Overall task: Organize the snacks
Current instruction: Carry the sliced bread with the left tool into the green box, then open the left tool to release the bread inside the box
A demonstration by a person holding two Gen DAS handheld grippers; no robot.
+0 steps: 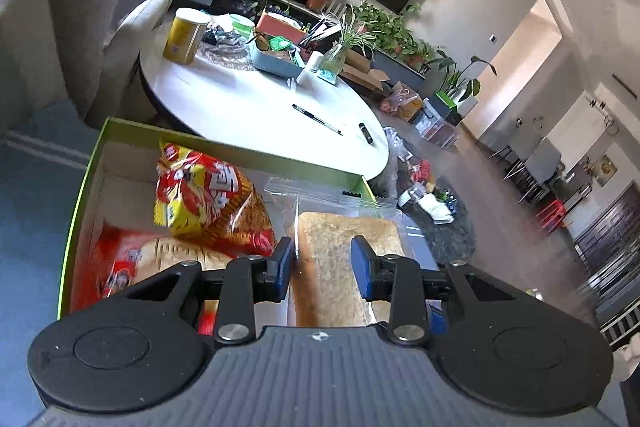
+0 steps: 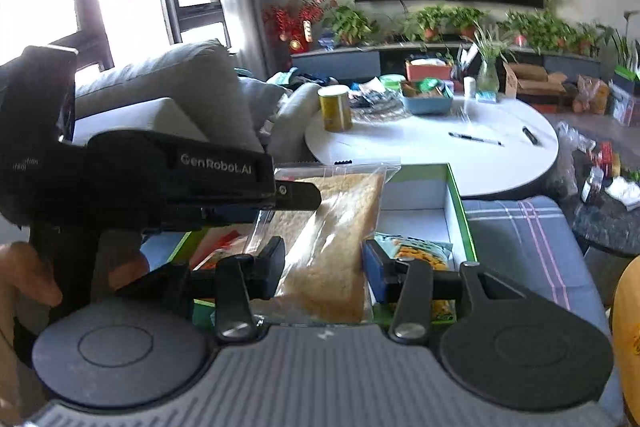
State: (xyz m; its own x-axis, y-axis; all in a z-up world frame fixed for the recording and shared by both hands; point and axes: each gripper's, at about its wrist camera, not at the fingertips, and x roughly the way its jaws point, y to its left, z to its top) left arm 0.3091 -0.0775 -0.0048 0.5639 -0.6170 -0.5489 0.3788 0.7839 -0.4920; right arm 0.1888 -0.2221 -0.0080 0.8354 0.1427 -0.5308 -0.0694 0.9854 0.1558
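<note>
A green-rimmed cardboard box (image 1: 224, 143) sits open on a blue striped cushion (image 2: 520, 227), in front of a round white table (image 1: 256, 107), as a person sorts snacks with a handheld claw in each hand. Inside the box, the left wrist view shows a red-and-yellow snack bag (image 1: 204, 203) lying across a red packet (image 1: 120, 267) at one side; the right wrist view shows a smaller yellow-patterned packet (image 2: 420, 251) at the other side, with bare white floor beyond it.

Over the middle of the box hangs a clear zip-seal bag of toast (image 2: 340, 227), held upright with its seal end away from the cameras. The left gripper (image 1: 323, 263) straddles the slab near its lower end, jaws set on either side of it; whether the pads actually press the plastic cannot be told. The right gripper (image 2: 323, 263) stands spread, its fingers flanking the bag without visibly touching it.

The bagged bread looks light and soft, likely to crush or crumble under a hard squeeze, and its glossy film looks slippery. A gentle pinch across the flat faces, or on the loose plastic near the zip strip, seems the safest hold.

On the table stand a yellow canister (image 1: 185, 35) and a blue tray (image 1: 276, 61) of oddments.
</note>
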